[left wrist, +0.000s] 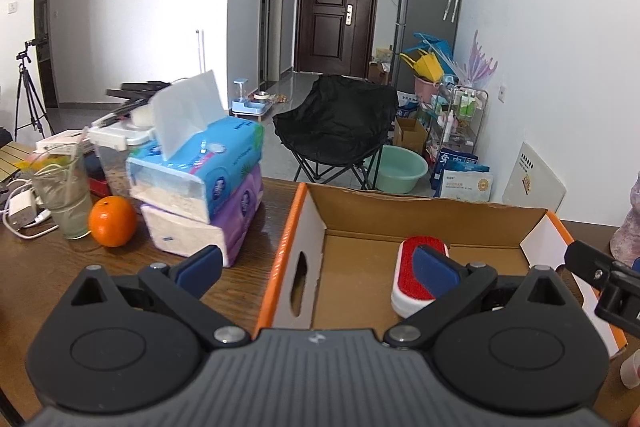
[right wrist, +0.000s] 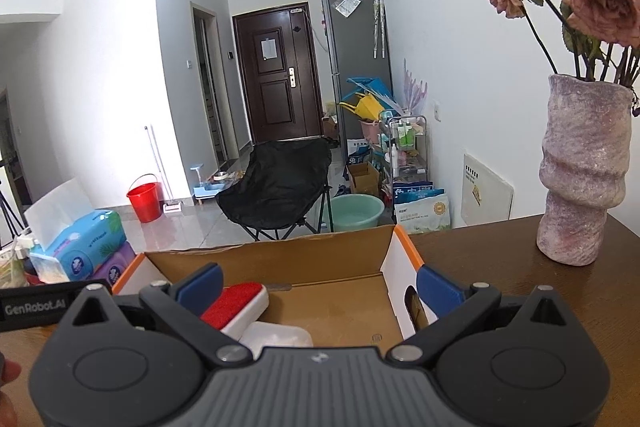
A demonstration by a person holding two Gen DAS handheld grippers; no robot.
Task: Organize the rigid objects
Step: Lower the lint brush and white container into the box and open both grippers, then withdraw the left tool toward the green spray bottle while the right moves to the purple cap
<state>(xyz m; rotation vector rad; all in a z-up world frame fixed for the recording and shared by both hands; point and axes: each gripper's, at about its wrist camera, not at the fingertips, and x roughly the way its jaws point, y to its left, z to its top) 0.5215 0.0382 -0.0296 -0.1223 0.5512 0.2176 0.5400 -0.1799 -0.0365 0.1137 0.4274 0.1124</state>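
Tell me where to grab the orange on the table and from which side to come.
Grip the orange across its widest middle, coming from above or from the front. It is round, so any pair of opposite sides works, but a glass stands close on its left and stacked tissue packs on its right. The left claw is open and empty.

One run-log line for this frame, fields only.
left gripper: open, empty | right gripper: open, empty | red brush: in cardboard box | white container: in box
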